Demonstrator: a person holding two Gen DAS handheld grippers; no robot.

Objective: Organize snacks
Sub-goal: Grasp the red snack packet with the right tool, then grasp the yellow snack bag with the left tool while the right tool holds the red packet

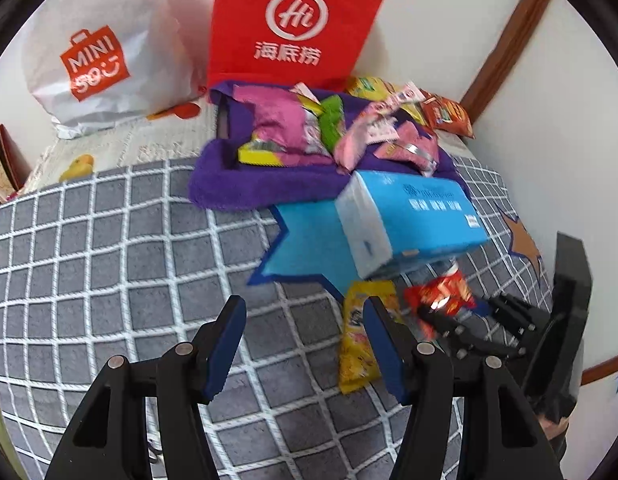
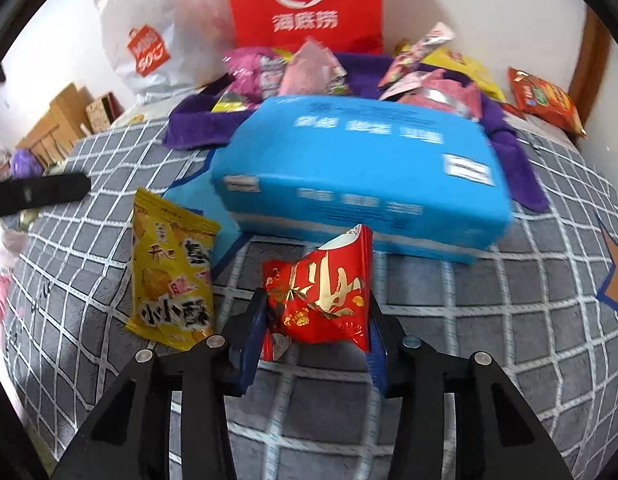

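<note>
Nearest in the right wrist view, the right gripper point(image 2: 317, 320) pinches a crumpled red foil snack packet with gold lettering point(image 2: 321, 300) between its blue-padded fingers point(image 2: 253, 344), just above the grey blanket with a white grid point(image 2: 469, 320). At ten o'clock from that packet, a yellow snack bag with black characters point(image 2: 171, 272) lies flat on the blanket. Behind both, at twelve o'clock, a blue rectangular tissue pack point(image 2: 361, 168) sits tilted, its far edge resting on a purple towel point(image 2: 513, 148) heaped with pink, green and yellow snack packets point(image 2: 309, 68). An orange-red snack bag point(image 2: 545, 100) lies at two o'clock, beside the towel.

In the left wrist view, the left gripper point(image 1: 305, 336) is spread wide over the blanket, holding nothing; the yellow bag touches its right finger. Farthest back, a red paper bag with a white logo point(image 1: 293, 24) and a white plastic shopping bag point(image 1: 105, 48) stand against the wall.
</note>
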